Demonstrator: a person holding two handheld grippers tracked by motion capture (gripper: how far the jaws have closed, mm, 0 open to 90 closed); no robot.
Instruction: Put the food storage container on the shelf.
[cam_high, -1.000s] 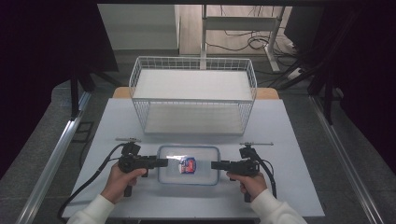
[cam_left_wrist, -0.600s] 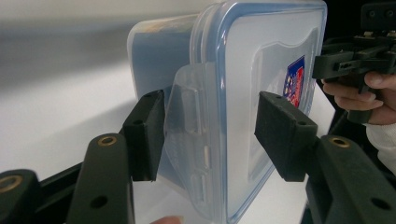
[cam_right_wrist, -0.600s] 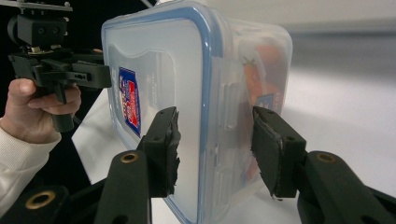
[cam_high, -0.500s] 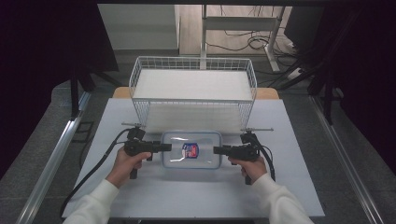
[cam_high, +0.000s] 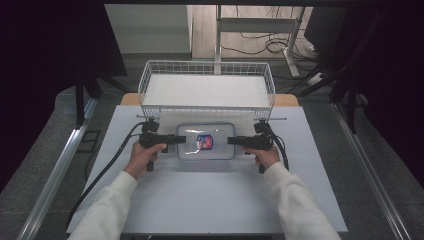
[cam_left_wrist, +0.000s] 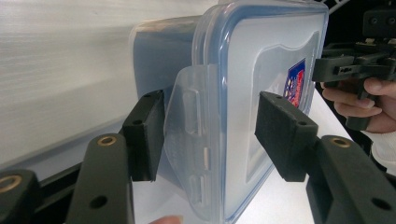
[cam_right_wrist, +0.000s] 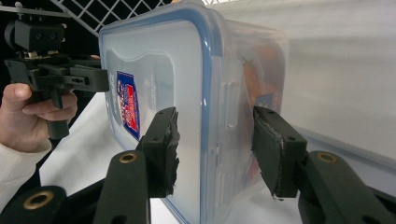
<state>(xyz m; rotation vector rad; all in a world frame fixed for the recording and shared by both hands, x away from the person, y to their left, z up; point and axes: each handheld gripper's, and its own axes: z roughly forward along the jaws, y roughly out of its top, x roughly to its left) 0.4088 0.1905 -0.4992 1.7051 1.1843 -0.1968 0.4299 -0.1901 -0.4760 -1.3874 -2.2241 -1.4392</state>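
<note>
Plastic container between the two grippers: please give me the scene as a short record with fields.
held thing: clear plastic container with blue-rimmed lid and a red-blue label
left gripper: shut on the container's left end, at the lid latch
right gripper: shut on the container's right end
behind: white wire basket
surface: white table

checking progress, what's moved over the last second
The lidded container, gripped at its short ends by the left gripper and right gripper, has travelled away from the person toward the wire basket. Both grips and the basket are unchanged.
</note>
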